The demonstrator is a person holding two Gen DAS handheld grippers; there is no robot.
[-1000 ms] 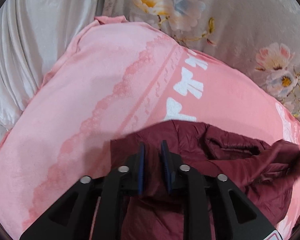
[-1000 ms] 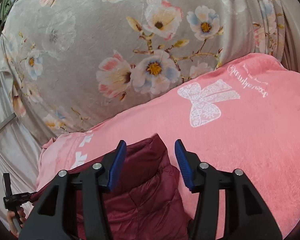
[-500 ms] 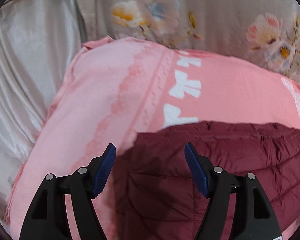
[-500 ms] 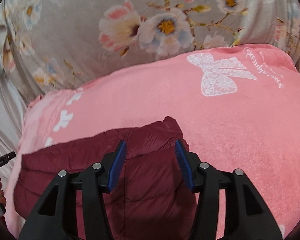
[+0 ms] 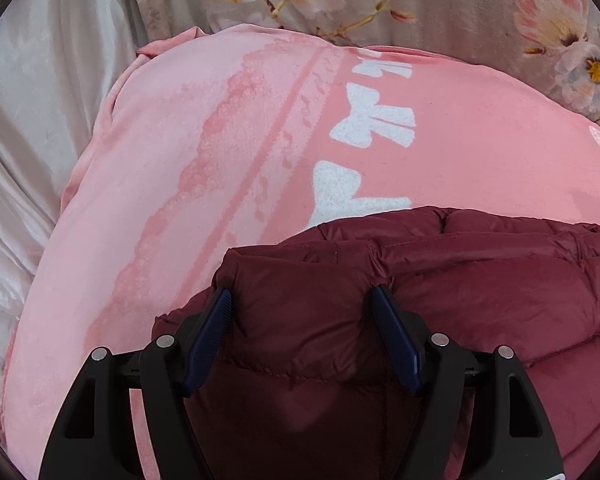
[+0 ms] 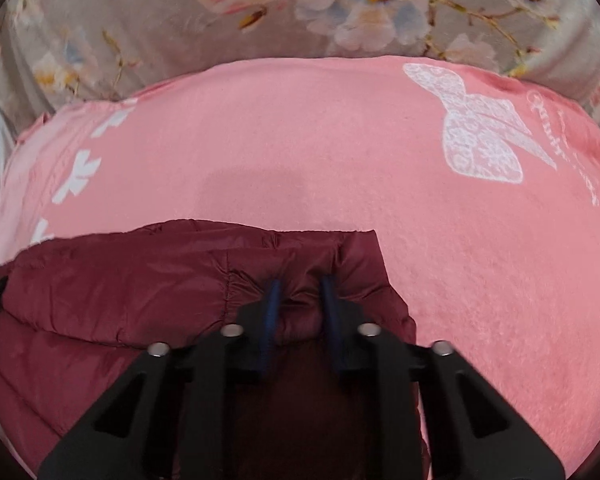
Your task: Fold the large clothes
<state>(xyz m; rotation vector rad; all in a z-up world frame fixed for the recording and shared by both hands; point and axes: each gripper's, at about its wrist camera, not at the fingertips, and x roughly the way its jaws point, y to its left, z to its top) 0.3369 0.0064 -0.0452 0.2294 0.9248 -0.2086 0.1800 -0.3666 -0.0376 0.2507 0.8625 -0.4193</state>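
A dark red quilted puffer jacket (image 5: 440,288) lies folded on a pink blanket (image 5: 220,152). My left gripper (image 5: 302,300) is open, its blue pads straddling the jacket's near left corner, pressed into the fabric. In the right wrist view the jacket (image 6: 120,280) spreads left across the pink blanket (image 6: 300,152). My right gripper (image 6: 301,292) is shut on a bunched fold at the jacket's right corner.
A grey floral sheet (image 5: 440,0) lies behind the blanket and also shows in the right wrist view (image 6: 140,20). Pale satin fabric (image 5: 32,120) hangs at the left. The blanket carries white bow prints (image 6: 480,128).
My left gripper opened half a second ago and now straddles the jacket's corner. My right gripper moved down onto the jacket's right corner and closed on a fold. The jacket now lies flatter.
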